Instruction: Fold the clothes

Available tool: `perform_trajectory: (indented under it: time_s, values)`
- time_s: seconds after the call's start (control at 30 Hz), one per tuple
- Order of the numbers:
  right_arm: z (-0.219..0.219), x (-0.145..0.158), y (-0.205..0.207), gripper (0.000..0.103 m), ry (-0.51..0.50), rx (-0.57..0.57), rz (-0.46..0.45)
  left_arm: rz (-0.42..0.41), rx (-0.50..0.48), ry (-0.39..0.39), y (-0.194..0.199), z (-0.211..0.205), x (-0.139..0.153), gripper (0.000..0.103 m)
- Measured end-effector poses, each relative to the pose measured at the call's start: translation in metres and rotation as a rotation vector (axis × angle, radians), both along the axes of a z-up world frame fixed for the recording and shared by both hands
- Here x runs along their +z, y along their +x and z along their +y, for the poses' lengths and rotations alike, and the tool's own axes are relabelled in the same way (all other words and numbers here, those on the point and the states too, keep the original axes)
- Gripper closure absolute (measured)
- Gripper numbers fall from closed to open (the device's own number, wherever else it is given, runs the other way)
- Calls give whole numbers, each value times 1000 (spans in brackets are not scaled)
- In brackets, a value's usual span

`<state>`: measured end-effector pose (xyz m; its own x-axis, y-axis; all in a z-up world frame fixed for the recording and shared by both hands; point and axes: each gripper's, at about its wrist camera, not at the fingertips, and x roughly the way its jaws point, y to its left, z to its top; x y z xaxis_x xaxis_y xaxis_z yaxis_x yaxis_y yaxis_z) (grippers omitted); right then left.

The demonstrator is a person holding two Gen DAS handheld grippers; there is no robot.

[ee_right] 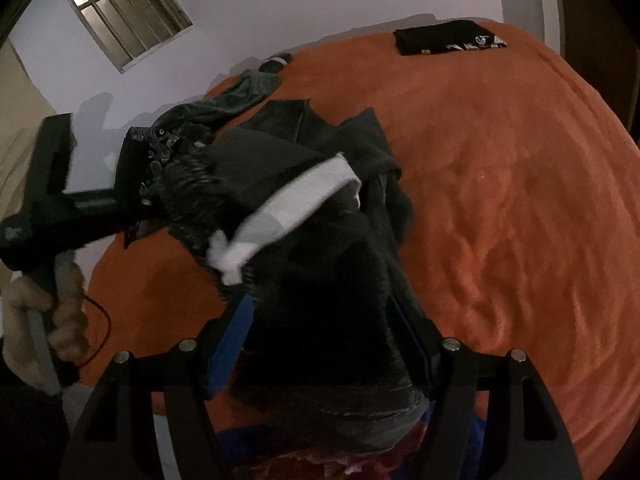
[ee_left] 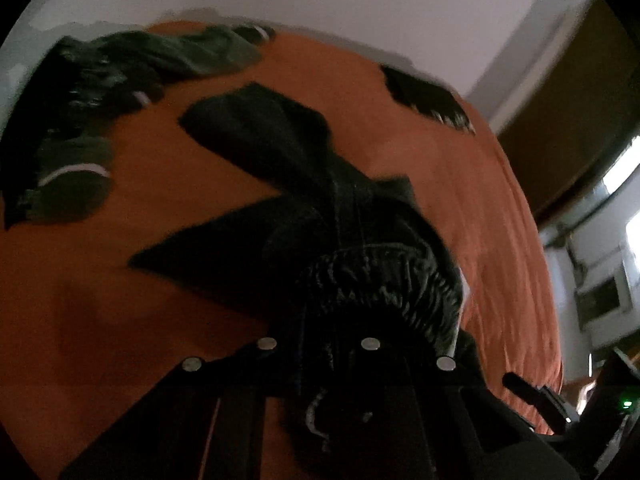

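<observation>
Orange bed (ee_right: 500,200); both grippers, left (ee_right: 160,184) and right (ee_right: 320,320), clamp black trousers (ee_right: 320,280)

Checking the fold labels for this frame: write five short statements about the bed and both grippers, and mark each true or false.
1. The left gripper is shut on the dark garment. True.
2. The bed cover is blue. False: it is orange.
3. A folded black garment lies near the bed's far edge. True.
4. The right gripper is out of the cloth. False: the dark garment fills the space between its fingers.
5. The heap of greenish clothes lies on the floor. False: it lies on the bed.
</observation>
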<state>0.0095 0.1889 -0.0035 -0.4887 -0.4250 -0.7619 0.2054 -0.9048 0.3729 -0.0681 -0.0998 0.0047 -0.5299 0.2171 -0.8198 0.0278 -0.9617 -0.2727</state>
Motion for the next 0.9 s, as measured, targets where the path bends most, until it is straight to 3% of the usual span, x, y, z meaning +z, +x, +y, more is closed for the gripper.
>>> perform_trajectory:
  time_s: [0.13, 0.3, 0.33, 0.4, 0.47, 0.57, 0.67, 0.73, 0.8, 0.9]
  values:
    - [1, 0, 1, 34, -3, 0, 5, 28, 73, -26, 11, -58, 25, 92]
    - [2, 0, 2, 34, -8, -5, 7, 13, 165, 14, 21, -126, 33, 96]
    - [1, 0, 2, 34, -6, -4, 8, 32, 204, -18, 24, -138, 37, 103]
    - [1, 2, 2, 34, -4, -1, 13, 71, 282, -76, 31, -161, 46, 103]
    - [1, 3, 2, 34, -4, 0, 18, 111, 356, -48, 39, -194, 60, 103]
    - [0, 2, 2, 34, -1, 6, 21, 109, 389, 89, 50, -224, 62, 102]
    - [-1, -2, 0, 34, 11, 12, 8, 46, 351, 145, 49, -221, 42, 89]
    - [-3, -3, 0, 34, 12, 13, -3, -11, 311, 198, 43, -211, 24, 60]
    - [-5, -3, 1, 34, 11, 15, -6, -82, 254, 242, 33, -193, 3, 45]
    - [-8, -3, 2, 34, 20, 22, -3, -162, 167, 299, 19, -168, -21, 41]
